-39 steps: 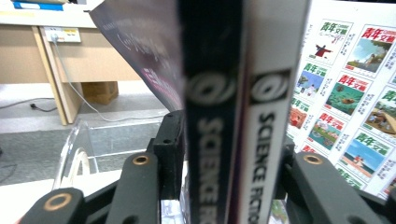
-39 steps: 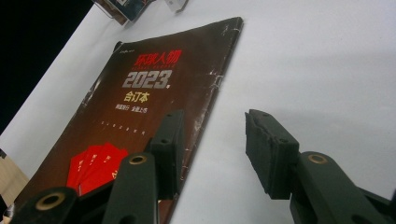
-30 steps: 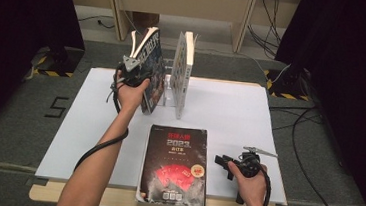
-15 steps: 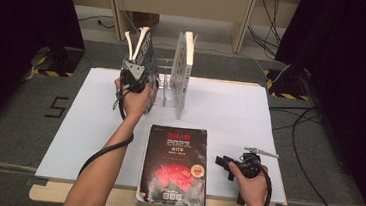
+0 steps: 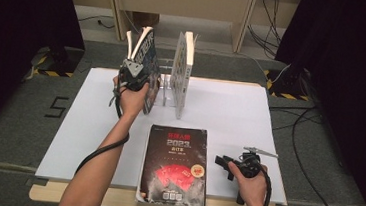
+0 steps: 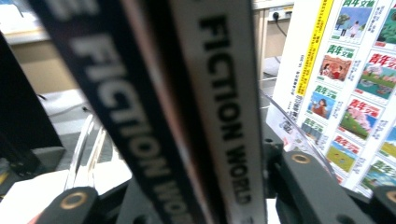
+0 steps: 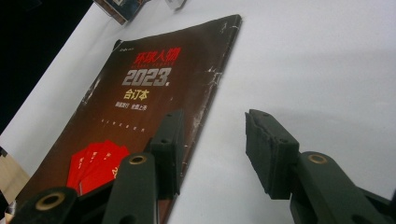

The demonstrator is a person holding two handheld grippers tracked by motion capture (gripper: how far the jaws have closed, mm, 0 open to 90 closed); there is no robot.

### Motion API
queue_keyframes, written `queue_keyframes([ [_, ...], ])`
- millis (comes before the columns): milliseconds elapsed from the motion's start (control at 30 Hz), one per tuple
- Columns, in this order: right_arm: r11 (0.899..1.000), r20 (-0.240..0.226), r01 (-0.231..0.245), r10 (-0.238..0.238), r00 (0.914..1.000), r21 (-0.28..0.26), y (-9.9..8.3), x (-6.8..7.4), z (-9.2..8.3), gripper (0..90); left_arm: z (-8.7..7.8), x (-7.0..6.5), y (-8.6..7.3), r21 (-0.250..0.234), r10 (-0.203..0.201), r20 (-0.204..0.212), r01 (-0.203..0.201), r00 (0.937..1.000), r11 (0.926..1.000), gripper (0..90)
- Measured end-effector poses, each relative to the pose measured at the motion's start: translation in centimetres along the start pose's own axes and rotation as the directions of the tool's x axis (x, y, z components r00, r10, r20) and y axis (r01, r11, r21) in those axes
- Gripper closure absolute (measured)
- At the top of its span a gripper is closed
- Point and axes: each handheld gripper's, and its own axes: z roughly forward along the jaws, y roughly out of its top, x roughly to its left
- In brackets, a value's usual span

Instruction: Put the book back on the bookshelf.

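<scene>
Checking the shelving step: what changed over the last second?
The left gripper has tipped the Fiction World books from a lean to nearly upright in the clear rack, still clamped on them. The right gripper, the 2023 book and the white magazine stayed put.

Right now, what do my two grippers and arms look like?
Both grippers are black. The left gripper carries a grey three-cornered plate on top, and a thick black cable loops down along the forearm. The right gripper has blocky ridged black jaws with brass-coloured pivot rivets. Both forearms are bare, with no sleeves showing.
</scene>
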Motion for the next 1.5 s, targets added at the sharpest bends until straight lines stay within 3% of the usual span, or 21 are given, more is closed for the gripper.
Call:
queue_keyframes([
  [333, 1.0, 0.001, 0.004, -0.004, 1.0, 0.0, 0.0, 0.1, 0.0, 57.8, -0.3, -0.2, -0.1, 0.015, 0.006, 0.024, -0.006, 0.9997, 0.9999, 51.6],
  [767, 1.0, 0.005, 0.002, -0.002, 1.0, -0.006, 0.1, 0.2, -0.1, 57.8, -1.7, 0.2, -0.7, 0.039, -0.08, 0.064, 0.078, 0.9948, 0.9962, 37.7],
  [1033, 1.0, 0.003, 0.008, -0.008, 1.0, -0.004, 0.2, 0.5, -0.1, 57.8, -3.0, 0.6, -0.6, 0.03, -0.101, 0.086, 0.099, 0.9911, 0.9946, 36.3],
  [1500, 1.0, 0.003, 0.015, -0.015, 0.9999, -0.005, 0.4, 0.8, 0.1, 57.8, -4.4, 1.0, -1.2, 0.058, -0.125, 0.118, 0.119, 0.9851, 0.9912, 35.3],
])
